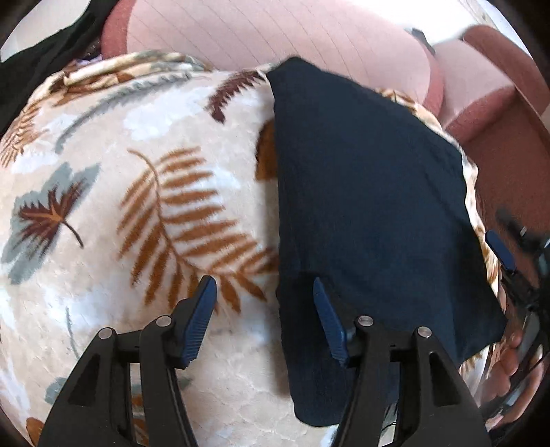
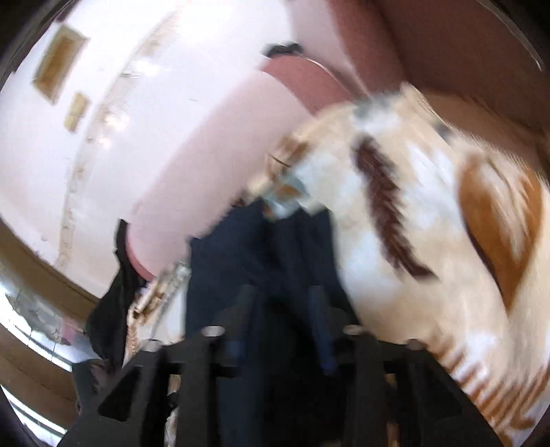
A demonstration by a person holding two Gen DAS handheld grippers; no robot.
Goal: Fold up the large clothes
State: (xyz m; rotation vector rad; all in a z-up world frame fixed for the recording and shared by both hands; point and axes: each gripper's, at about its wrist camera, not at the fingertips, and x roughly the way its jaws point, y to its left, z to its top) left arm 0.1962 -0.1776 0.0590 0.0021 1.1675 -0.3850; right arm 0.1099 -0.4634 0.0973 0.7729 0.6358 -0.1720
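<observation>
Closest in the left wrist view, the left gripper (image 1: pixel 264 309) hangs over the bed with its two blue-padded fingers (image 1: pixel 202 316) spread wide apart, nothing between them. The left finger sits over bare blanket; the right finger overlaps the near left edge of the navy garment (image 1: pixel 371 192).

That garment lies flat on the leaf-print blanket (image 1: pixel 137 206), toward its right side. It is a long, folded dark panel whose long axis runs from the near edge, beside the gripper, away toward the sofa, leaning a little to the right. Its far end comes to a corner close to the pink cushion; its near end tapers to a rounded tip under the gripper's right linkage. The right edge reaches nearly to the blanket's border.

At the far right edge of that view, the right gripper (image 1: pixel 505 254) shows as a blue pad and dark frame just beside the garment's right edge, with a hand behind it.

The right wrist view is heavily blurred. Its fingers stand fairly close together with navy cloth (image 2: pixel 254 254) around and between them; whether they pinch the cloth I cannot tell.

Beyond the blanket sits the pink striped sofa back (image 1: pixel 275 31) with a reddish armrest (image 1: pixel 495 103). A black cloth (image 1: pixel 41 58) hangs at the far left.
</observation>
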